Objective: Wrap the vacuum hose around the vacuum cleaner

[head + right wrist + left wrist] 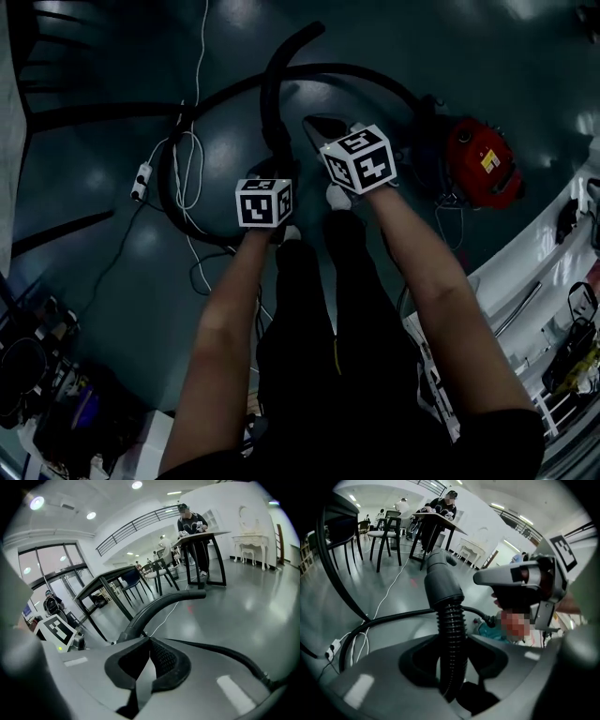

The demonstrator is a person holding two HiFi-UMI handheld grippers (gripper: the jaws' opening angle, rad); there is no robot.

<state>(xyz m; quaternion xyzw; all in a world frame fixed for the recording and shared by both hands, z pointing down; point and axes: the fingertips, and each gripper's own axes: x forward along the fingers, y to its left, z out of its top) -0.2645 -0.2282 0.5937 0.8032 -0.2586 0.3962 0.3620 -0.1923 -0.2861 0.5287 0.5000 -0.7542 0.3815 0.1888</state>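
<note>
Dark, glossy floor (112, 281) of an open hall, tables and chairs further off. Red canister vacuum cleaner (483, 159) stands on it. Black ribbed vacuum hose (375, 77) leaves the vacuum cleaner and runs away from it in one broad, loose loop over the floor; none of it is wound on the body yet. Left gripper (451, 644): jaws part-way apart and clamped on the hose just below its grey plastic cuff (440, 581), at the end farthest from the vacuum cleaner and held up off the floor. Right gripper (150, 641): jaws pressed together, nothing seen between them. It sits beside the left one, on the side nearer the vacuum cleaner, with the curved black wand (159, 604) just ahead of it. Thin white cable (200, 66) lies across the floor on the loop's far side from the vacuum cleaner. Judgement: the step in hand is gathering — free end picked up, wrapping not begun. The next move calls for carrying the held end toward the vacuum cleaner and laying the slack round its body in turns. The right gripper would have to open and take a second hold to guide the loop — keeping the hose clear of the cable.
</note>
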